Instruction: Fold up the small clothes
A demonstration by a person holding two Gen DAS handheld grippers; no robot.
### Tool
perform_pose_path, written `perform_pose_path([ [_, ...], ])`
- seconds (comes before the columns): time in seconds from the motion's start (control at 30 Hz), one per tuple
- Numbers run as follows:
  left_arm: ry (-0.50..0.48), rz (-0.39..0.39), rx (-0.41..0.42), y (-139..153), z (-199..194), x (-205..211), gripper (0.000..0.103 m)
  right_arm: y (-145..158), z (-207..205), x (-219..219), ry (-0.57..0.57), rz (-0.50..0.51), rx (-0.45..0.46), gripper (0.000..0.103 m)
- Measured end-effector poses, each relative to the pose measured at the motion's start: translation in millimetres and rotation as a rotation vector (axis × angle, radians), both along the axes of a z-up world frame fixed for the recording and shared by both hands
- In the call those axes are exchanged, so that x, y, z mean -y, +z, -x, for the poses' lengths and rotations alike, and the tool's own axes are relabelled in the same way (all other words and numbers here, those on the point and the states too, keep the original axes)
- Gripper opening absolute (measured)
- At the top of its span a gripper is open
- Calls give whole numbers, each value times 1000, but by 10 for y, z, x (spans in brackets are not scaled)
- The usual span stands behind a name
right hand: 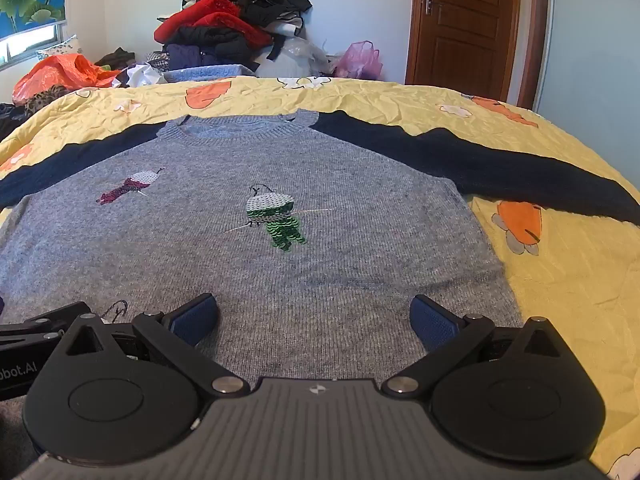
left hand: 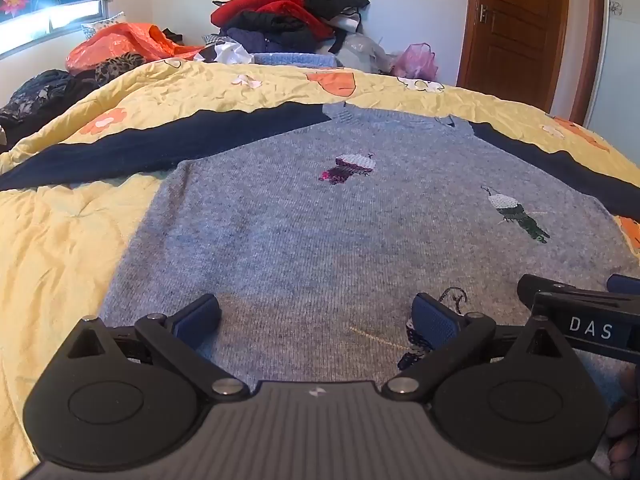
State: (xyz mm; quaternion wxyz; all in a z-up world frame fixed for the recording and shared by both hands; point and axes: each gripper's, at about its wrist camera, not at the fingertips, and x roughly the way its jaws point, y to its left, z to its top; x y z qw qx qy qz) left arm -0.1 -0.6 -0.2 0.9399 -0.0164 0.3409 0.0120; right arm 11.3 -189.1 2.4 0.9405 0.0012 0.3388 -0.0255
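Observation:
A small grey knit sweater [left hand: 320, 220] with navy sleeves and sequin figures lies flat, face up, on a yellow quilt, collar far from me; it also shows in the right wrist view [right hand: 300, 168]. Both sleeves are spread out sideways. My left gripper [left hand: 316, 320] is open and empty above the sweater's near hem, left of centre. My right gripper [right hand: 316, 320] is open and empty above the hem, right of centre. The right gripper [left hand: 580, 312] shows at the right edge of the left wrist view. The left gripper [right hand: 36, 340] shows at the left edge of the right wrist view.
The yellow quilt [right hand: 560, 272] with orange flowers covers the bed. A tall heap of clothes [right hand: 232, 24] and plastic bags [right hand: 60, 72] sit at the far side. A wooden door [right hand: 468, 24] is at the back right.

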Motion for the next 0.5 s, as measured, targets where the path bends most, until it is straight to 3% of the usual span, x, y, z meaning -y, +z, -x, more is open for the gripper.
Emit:
perform_pose_path([
  [0.5,-7,-8,-18,3,-11,-3,103,3,2,-5,0,2,-1,103],
])
